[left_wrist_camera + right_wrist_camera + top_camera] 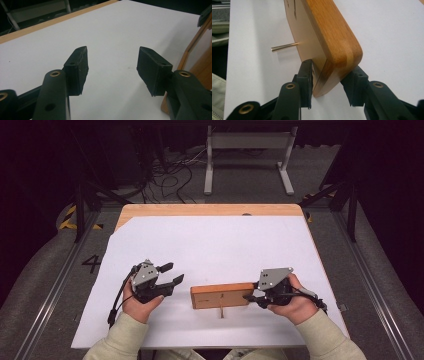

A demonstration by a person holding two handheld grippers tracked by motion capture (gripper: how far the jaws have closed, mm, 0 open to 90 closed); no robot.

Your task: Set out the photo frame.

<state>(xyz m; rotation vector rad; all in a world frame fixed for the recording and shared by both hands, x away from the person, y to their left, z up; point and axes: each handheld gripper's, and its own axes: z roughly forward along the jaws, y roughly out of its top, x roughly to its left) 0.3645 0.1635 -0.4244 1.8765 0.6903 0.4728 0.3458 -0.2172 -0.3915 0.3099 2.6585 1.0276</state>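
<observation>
One wooden block (220, 295) lies lengthwise left-right, its right end clamped by the right hand-held gripper (254, 296); left hand-held gripper (172, 273) apart

Glossy varnished wood block (332, 32) with a paler matt face and a shiny brass-like pin (284, 46), on smooth matt white paper (215, 250) over a wooden table (210, 209); matt black plastic jaws
</observation>
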